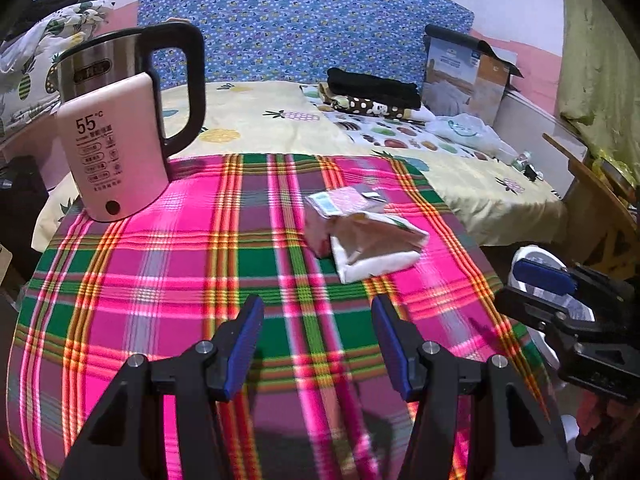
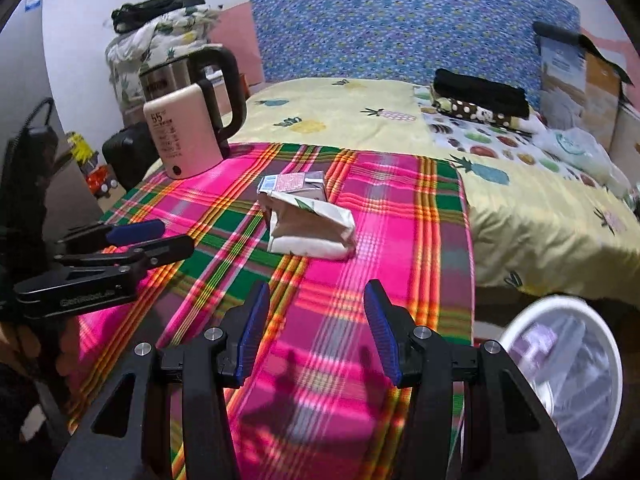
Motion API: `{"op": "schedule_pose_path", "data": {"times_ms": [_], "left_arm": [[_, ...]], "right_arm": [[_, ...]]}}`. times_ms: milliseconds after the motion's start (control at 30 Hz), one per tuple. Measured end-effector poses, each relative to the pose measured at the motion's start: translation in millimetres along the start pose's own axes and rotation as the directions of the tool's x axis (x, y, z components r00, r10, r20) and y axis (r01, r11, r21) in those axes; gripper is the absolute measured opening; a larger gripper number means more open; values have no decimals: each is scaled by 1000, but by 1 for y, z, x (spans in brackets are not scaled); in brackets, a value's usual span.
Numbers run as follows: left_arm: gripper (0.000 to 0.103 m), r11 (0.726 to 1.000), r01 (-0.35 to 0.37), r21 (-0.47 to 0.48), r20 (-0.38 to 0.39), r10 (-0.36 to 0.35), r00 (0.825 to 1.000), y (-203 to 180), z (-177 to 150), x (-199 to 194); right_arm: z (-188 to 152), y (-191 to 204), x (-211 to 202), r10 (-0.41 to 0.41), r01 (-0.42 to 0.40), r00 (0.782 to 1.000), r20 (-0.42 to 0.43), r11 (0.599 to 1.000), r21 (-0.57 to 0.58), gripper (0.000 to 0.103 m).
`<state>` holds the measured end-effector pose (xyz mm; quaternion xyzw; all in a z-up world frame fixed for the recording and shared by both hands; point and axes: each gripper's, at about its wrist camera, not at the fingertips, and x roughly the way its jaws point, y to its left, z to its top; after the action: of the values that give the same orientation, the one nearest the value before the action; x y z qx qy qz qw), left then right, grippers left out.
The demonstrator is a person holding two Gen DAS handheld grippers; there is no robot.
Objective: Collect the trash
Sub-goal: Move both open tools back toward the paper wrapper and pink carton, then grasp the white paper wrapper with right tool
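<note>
Two pieces of trash lay together on the plaid-covered table (image 1: 160,280), past its middle toward the far edge: one crumpled white wrapper (image 1: 376,248) and, touching it on the far side, one small pink carton (image 1: 340,204). One kettle (image 1: 116,140) stood at the table's far left corner, its pink sleeve printed with "55°C" above rows of small characters too fine to read; a dark label on its steel body was also illegible. One white bin (image 2: 568,384) sat below the table's right edge, cut off by the frame, with blurred clear and purple contents that could not be identified. Two tools were in view. The left tool (image 1: 318,320) hovered over the near part of the table with its blue pads spread wide and nothing between them. The right tool (image 2: 316,308) likewise stood wide and empty, short of the wrapper. In the right wrist view the left tool's side carried embossed lettering too blurred to make out. Beyond the table lay one bed (image 1: 280,120) with a pineapple-print sheet, carrying one stack of folded clothes (image 1: 372,92) and one open cardboard box (image 1: 468,72) whose printed panel was unreadable. The carton's print was smeared by motion blur.
</note>
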<state>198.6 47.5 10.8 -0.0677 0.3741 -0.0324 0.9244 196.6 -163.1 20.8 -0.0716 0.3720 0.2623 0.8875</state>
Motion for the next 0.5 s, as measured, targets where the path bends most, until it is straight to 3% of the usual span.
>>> {"op": "schedule_pose_path", "data": {"times_ms": [500], "left_arm": [[58, 1000, 4, -21, -20, -5, 1000, 34, 17, 19]], "right_arm": [[32, 9, 57, -44, 38, 998, -38, 990, -135, 50]]}}
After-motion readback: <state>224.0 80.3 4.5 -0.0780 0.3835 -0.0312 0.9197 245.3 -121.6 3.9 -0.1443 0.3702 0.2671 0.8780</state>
